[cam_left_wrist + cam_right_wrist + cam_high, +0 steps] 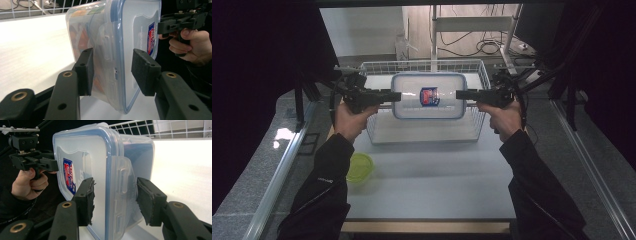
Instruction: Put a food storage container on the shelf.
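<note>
The box (428, 96) is a clear plastic one with a blue-edged lid and a red and blue label on the lid. It is held up in the air, level, above the wire basket (476, 65), with one short end at each gripper. Through its wall something orange shows in the left gripper view, but what it is I cannot tell.

The left gripper (393, 96) grips the left end of the box. In its own view its two fingers (85, 71) stand apart with the lid edge and a clip between them; the lower pad touches the box wall, while the other pad seems a little off the lid.

The right gripper (460, 94) takes the right end the same way. Its fingers (86, 200) are spread around the lid edge, one pad on the lid, the other at the wall.

The basket stands at the far side of the white table (432, 185). A small green bowl (359, 167) sits on the table near the person's left sleeve (324, 195), well apart from the basket.
</note>
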`<action>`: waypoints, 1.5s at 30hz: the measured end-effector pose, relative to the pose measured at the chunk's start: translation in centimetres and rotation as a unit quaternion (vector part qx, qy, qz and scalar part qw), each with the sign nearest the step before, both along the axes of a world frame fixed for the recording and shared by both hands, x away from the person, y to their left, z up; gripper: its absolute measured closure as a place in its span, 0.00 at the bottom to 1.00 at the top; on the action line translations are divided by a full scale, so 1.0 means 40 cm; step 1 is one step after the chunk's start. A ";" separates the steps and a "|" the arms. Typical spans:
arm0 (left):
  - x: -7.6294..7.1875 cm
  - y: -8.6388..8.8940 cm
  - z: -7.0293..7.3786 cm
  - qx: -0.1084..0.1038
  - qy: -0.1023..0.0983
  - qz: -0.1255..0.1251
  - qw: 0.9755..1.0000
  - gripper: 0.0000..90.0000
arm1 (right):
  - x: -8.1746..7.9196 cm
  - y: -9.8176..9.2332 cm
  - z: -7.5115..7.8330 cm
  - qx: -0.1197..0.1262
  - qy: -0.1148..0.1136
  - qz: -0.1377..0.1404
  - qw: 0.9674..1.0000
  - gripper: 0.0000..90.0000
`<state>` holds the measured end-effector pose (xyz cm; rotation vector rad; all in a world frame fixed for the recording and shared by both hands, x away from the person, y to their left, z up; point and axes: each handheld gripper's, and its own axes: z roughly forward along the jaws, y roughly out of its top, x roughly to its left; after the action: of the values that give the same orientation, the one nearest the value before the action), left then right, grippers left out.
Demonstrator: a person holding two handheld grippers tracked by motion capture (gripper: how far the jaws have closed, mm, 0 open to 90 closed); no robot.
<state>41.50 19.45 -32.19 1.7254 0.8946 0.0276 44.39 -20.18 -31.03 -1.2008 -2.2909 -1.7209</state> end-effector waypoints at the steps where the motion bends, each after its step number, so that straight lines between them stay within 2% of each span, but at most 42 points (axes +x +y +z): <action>1: 0.004 0.001 0.002 -0.002 0.000 0.001 1.000 0.60 | 0.006 0.001 0.002 0.003 0.002 0.000 1.000 0.56; 7: 0.034 0.005 0.016 -0.002 -0.001 0.002 1.000 0.60 | 0.036 0.004 0.014 0.007 0.002 -0.003 1.000 0.56; 12: 0.067 0.010 0.019 -0.007 0.005 0.004 1.000 0.60 | 0.068 0.010 0.028 0.008 0.000 -0.009 1.000 0.56; 18: 0.094 0.016 0.021 -0.011 0.014 0.010 1.000 0.60 | 0.098 0.017 0.035 0.016 0.009 -0.018 1.000 0.56; 22: 0.106 0.024 0.019 -0.007 0.019 0.016 1.000 0.60 | 0.115 0.026 0.027 0.019 0.017 -0.018 1.000 0.56; 27: 0.113 0.031 0.017 -0.012 0.020 0.020 1.000 0.59 | 0.127 0.031 0.022 0.025 0.021 -0.018 0.999 0.56; 33: 0.120 0.036 0.007 -0.016 0.008 0.021 1.000 0.58 | 0.144 0.035 0.019 0.026 0.018 -0.015 0.999 0.55; 35: 0.120 0.029 0.007 -0.005 -0.002 0.025 1.000 0.56 | 0.145 0.038 0.018 0.022 0.015 -0.017 0.999 0.54; 38: 0.119 0.024 0.011 0.006 -0.005 0.029 1.000 0.54 | 0.145 0.045 0.021 0.010 0.006 -0.020 1.000 0.53; 45: 0.118 0.017 0.016 0.031 -0.007 0.045 0.998 0.51 | 0.148 0.047 0.020 0.006 0.004 -0.024 1.000 0.52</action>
<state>46.23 20.13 -31.53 1.7390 0.9697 0.1282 50.33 -18.31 -30.25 -1.2675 -2.2620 -1.7390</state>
